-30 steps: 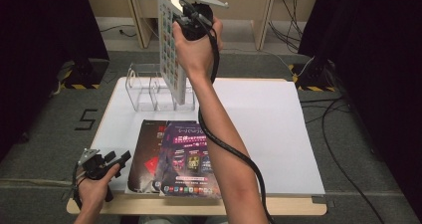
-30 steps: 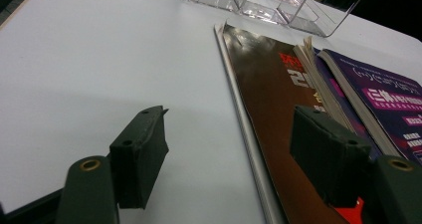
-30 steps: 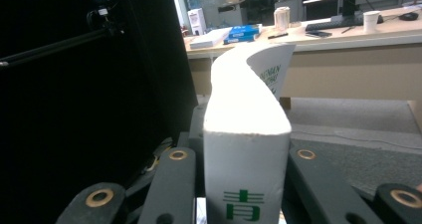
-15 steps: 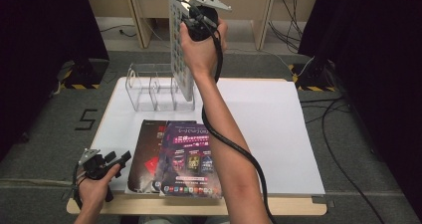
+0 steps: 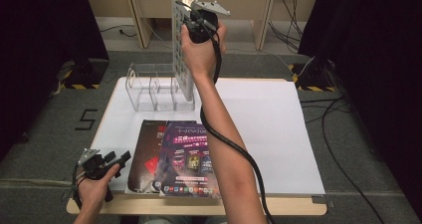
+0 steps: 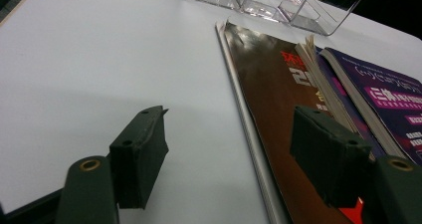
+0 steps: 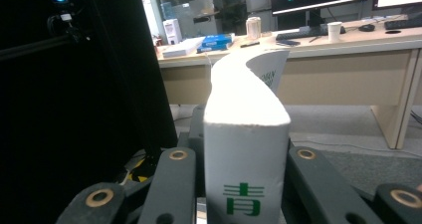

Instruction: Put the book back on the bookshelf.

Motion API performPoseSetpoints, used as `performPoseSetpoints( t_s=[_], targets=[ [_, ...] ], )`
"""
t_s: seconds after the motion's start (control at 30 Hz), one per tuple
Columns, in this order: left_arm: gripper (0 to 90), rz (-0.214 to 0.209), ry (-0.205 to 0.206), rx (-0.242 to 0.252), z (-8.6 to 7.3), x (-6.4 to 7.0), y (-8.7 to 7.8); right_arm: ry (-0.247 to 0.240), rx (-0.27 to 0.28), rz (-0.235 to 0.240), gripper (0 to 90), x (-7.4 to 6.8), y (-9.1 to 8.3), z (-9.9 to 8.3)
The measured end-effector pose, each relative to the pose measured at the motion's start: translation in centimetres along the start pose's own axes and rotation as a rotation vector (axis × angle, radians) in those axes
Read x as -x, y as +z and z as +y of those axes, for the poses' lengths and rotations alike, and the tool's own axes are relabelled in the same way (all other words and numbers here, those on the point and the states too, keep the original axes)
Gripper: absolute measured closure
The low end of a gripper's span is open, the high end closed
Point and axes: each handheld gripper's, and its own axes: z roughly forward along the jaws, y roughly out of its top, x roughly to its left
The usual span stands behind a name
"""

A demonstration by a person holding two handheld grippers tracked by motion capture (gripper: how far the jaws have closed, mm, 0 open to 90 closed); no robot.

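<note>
Counter [image 5: 278, 134]: white top, clear acrylic rack [image 5: 154, 87] at far left, two magazines near front edge — dark-covered magazine [image 5: 147, 157] under/left of purple-covered magazine [image 5: 186, 159], overlapping. Mid-step, by the look of it: filing magazines into the rack, one in the air, two left to go. White magazine [image 5: 181, 50] held upright, bottom edge at or just inside the rack's right-hand slot; contact with the rack floor impossible to tell. Right arm stretched forward and raised, hand wrapped round right gripper [image 5: 191, 12] at the magazine's top edge; fingers [image 7: 171, 184] clamped on the top edge of the magazine, cover bowing away ahead in the right gripper view. Next move likely: lower straight down between the dividers, keep it vertical, release only once seated. Left gripper [image 5: 119, 159] low at near-left corner, just left of the dark cover, fingers [image 6: 142, 157] spread apart, holding nothing, hovering above the counter.
</note>
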Motion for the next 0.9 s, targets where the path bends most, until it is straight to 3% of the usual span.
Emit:
performPoseSetpoints(
  t_s=[0.47,0.9],
  targets=[
    [29.8,-0.004,0.005,-0.005,-0.1,0.1,0.1,0.007,-0.01,-0.014,74.2,0.3,1.6,-1.2],
    [29.8,-0.007,0.005,-0.007,-0.1,0.1,0.1,0.009,-0.046,-0.031,74.1,0.4,3.8,-4.2]
  ],
)
